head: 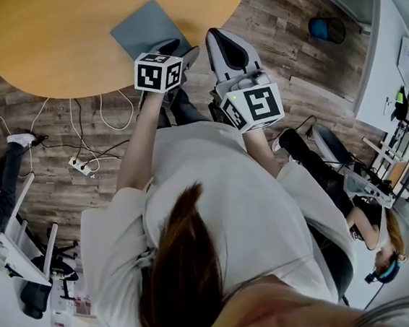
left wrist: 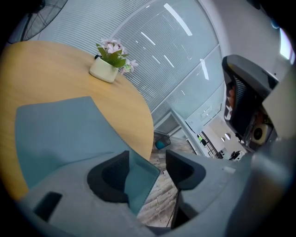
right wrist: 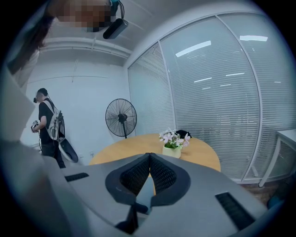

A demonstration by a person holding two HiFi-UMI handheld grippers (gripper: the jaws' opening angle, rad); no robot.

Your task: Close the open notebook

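A blue-grey notebook (head: 143, 29) lies flat with its cover down at the near edge of the round wooden table (head: 47, 52). In the left gripper view the notebook (left wrist: 60, 134) shows one corner hanging past the table edge, between the wide-apart jaws of my left gripper (left wrist: 147, 162). Neither pad presses on it. From the head view the left gripper (head: 178, 53) is at that near corner. My right gripper (head: 214, 36) hovers just to the right of the notebook, off the table's edge. In its own view the right gripper (right wrist: 149, 159) is shut with nothing between the pads.
A white pot of pink flowers (left wrist: 108, 65) stands on the far side of the table (left wrist: 46, 65). A standing fan (right wrist: 120, 117) and a person (right wrist: 46, 122) are behind it. Cables and a power strip (head: 81, 165) lie on the wood floor, and a blue bin (head: 327, 29) stands at right.
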